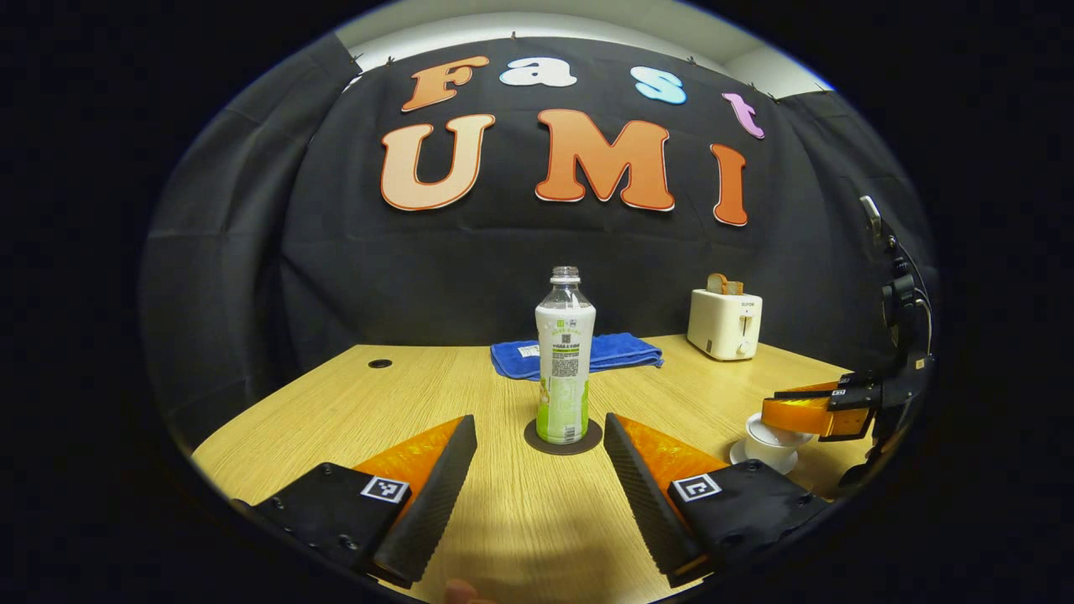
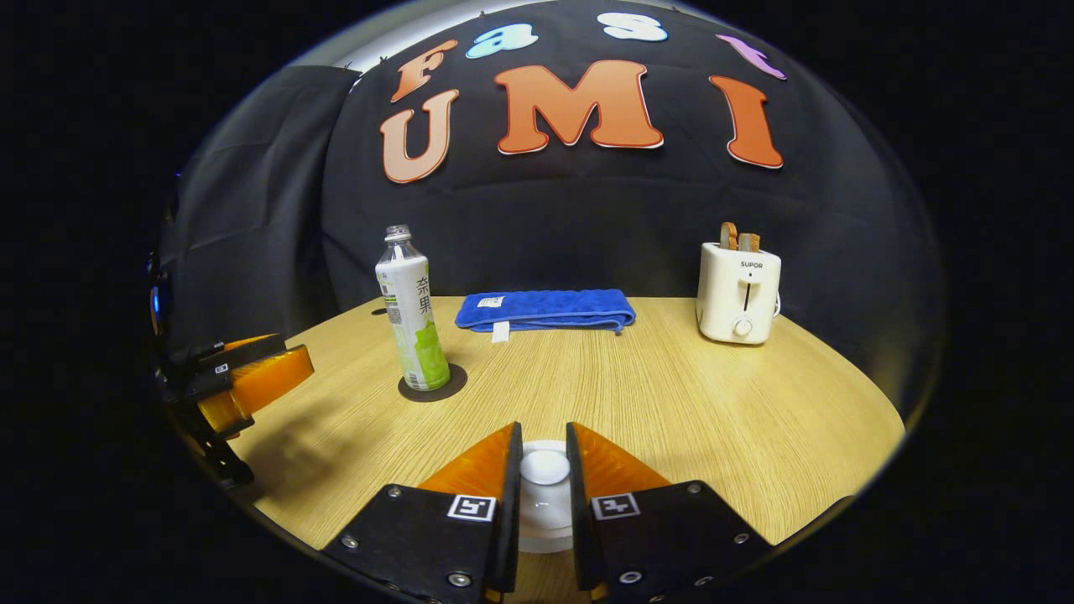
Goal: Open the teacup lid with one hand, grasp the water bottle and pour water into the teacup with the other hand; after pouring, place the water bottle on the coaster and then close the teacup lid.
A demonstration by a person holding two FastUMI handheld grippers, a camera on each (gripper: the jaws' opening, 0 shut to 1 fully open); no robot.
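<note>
My right tongs [image 2: 544, 470] clamped on lid knob [image 2: 544, 466] of teacup [image 1: 772, 443], near desk [image 2: 713, 419] front edge. Left tongs [image 1: 539, 470] apart, facing water bottle [image 1: 565, 361] on coaster [image 1: 563, 439]. I judge best: lift lid straight up, keep cup from tipping.

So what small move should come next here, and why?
Probably lower the left gripper away from the water bottle: the bottle stands on the coaster, fingers wide apart. The right gripper has the lid knob between its fingers, over the teacup.
</note>
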